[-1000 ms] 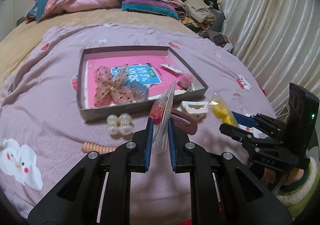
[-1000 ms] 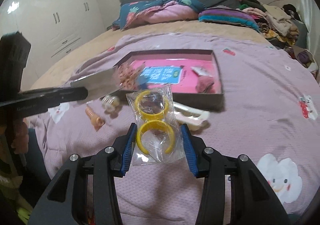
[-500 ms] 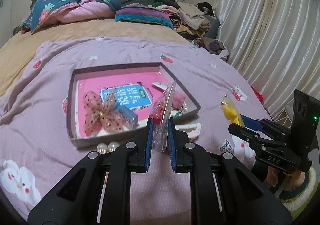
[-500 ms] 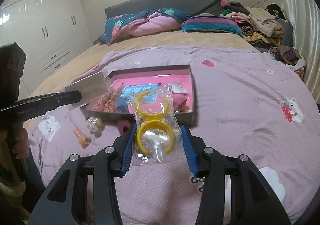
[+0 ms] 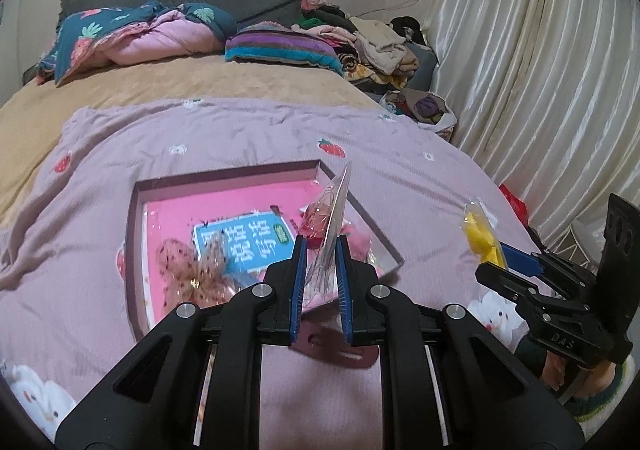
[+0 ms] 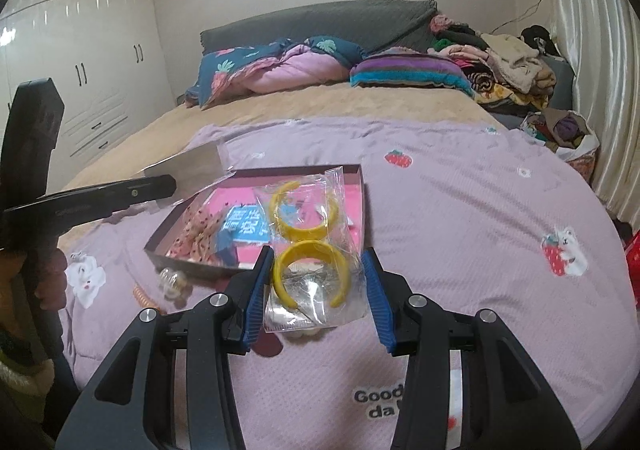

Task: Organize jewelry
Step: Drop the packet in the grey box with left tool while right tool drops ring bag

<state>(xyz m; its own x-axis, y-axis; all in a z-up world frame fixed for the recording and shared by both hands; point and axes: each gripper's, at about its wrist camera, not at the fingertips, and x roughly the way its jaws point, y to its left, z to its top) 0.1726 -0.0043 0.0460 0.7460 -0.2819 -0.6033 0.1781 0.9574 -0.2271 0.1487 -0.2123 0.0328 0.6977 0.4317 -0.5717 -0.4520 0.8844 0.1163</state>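
Left gripper: lower centre of frame, angled downward, fingers pinched nearly together. Right gripper: lower centre, angled downward, fingers partly apart, hand at lower right edge.

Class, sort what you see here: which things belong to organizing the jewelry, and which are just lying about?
Belongs to the job:
yellow bangles bag
red trinket bag
pink-lined box
polka-dot bow

Just lying about:
folded bedding
clothes pile
curtain

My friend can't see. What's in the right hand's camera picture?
The right gripper holds a clear plastic bag with two yellow rings above a purple bedspread. Behind it lies a shallow pink-lined box with hair accessories; the left gripper holds a flat clear packet.
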